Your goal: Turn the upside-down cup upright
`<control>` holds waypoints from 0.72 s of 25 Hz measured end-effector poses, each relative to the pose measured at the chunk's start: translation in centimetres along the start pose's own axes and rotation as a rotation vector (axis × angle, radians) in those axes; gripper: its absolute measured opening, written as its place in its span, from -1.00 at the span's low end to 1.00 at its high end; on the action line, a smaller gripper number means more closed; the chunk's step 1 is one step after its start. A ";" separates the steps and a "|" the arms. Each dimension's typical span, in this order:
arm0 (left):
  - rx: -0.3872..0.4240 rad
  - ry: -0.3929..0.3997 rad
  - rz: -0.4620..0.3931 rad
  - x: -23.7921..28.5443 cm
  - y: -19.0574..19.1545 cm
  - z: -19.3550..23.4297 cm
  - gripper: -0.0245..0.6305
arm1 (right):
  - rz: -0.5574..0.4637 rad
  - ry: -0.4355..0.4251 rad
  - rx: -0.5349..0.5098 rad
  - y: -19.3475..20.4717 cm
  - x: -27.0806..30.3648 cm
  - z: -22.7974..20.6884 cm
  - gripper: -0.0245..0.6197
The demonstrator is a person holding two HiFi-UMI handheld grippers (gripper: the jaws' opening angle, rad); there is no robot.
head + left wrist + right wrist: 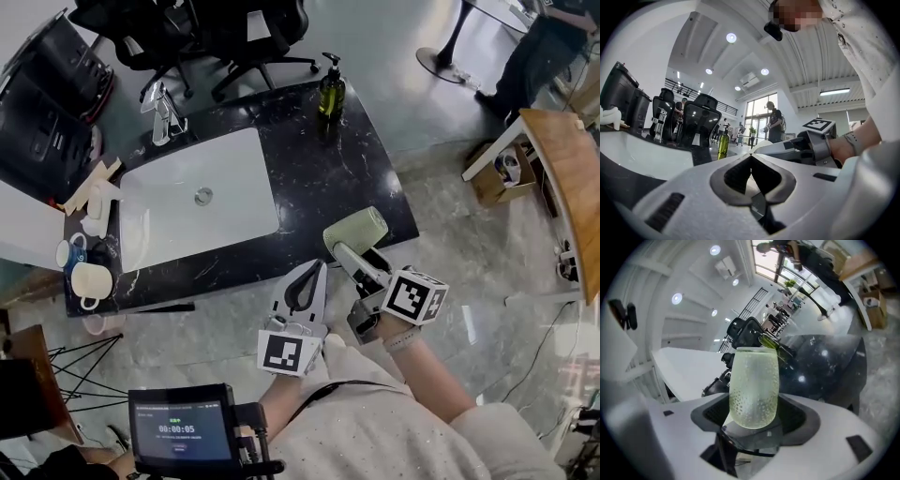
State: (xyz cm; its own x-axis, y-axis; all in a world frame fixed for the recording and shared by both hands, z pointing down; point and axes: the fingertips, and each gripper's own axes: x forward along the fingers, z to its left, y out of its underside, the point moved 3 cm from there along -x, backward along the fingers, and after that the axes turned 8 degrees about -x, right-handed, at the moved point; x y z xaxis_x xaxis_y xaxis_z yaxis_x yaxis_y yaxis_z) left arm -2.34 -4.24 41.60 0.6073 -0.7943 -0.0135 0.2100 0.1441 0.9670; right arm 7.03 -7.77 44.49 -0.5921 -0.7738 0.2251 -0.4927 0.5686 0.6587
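Note:
A pale green dimpled cup [356, 232] is held in the air off the front right corner of the black marble counter [328, 173], tilted on its side. My right gripper [349, 251] is shut on it near one end. In the right gripper view the cup [753, 385] sticks out from between the jaws of the right gripper [754, 414], pointing away from the camera. My left gripper [314, 268] hovers just left of it, below the counter's front edge. In the left gripper view the left gripper [750, 157] has its jaws closed together on nothing.
A white sink basin [202, 202] fills the counter's left half, with a faucet [161, 112] behind it. A green soap bottle [331, 89] stands at the back edge. Two mugs [86, 274] sit at the counter's left end. Office chairs [234, 37] stand behind; a wooden table [562, 178] is at the right.

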 end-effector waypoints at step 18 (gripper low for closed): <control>-0.010 -0.026 -0.018 -0.9 -2.5 0.0 -0.90 | -0.180 -0.596 1.078 2.4 2.1 -0.1 0.05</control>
State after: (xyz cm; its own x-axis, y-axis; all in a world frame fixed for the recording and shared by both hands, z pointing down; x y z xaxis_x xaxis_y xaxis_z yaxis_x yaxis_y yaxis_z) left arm -3.39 -3.87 39.20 0.5829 -0.8122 -0.0240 0.2283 0.1353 0.9641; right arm 4.69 -8.02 46.61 -0.5197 -0.7779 -0.3533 -0.7024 0.6244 -0.3418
